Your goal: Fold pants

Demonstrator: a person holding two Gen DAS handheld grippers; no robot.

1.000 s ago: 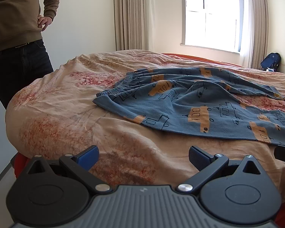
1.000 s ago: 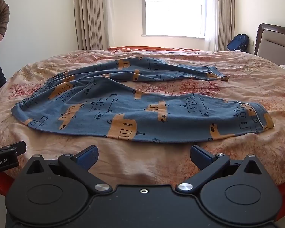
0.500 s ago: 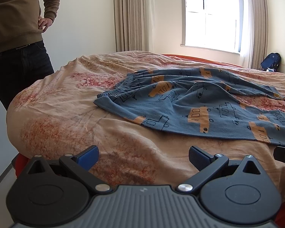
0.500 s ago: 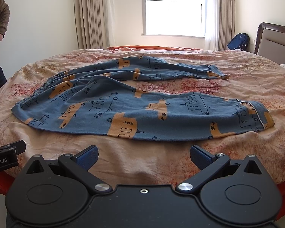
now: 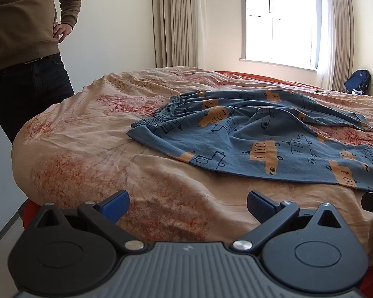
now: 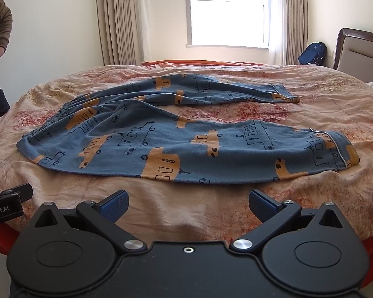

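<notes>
Blue pants [image 5: 256,134] [image 6: 161,136] with orange vehicle prints lie spread on the bed, waistband to the left, the two legs running apart to the right. The near leg's cuff [image 6: 335,151] ends at the right; the far leg's cuff [image 6: 283,96] lies further back. My left gripper [image 5: 186,204] hangs open over the quilt, short of the waistband corner [image 5: 136,134]. My right gripper [image 6: 187,204] is open too, just before the near leg's lower edge. Neither holds anything.
The bed carries a peach floral quilt [image 5: 82,144] [image 6: 310,84]. A person in a brown sweater [image 5: 20,37] stands at the bed's left side. A headboard [image 6: 360,49] and a blue backpack [image 6: 313,53] are at the far right, a curtained window [image 6: 228,10] behind.
Both grippers have crept slightly forward towards the pants, which appear a little larger and lower in view. The fingers stay open and the pants have not moved.
</notes>
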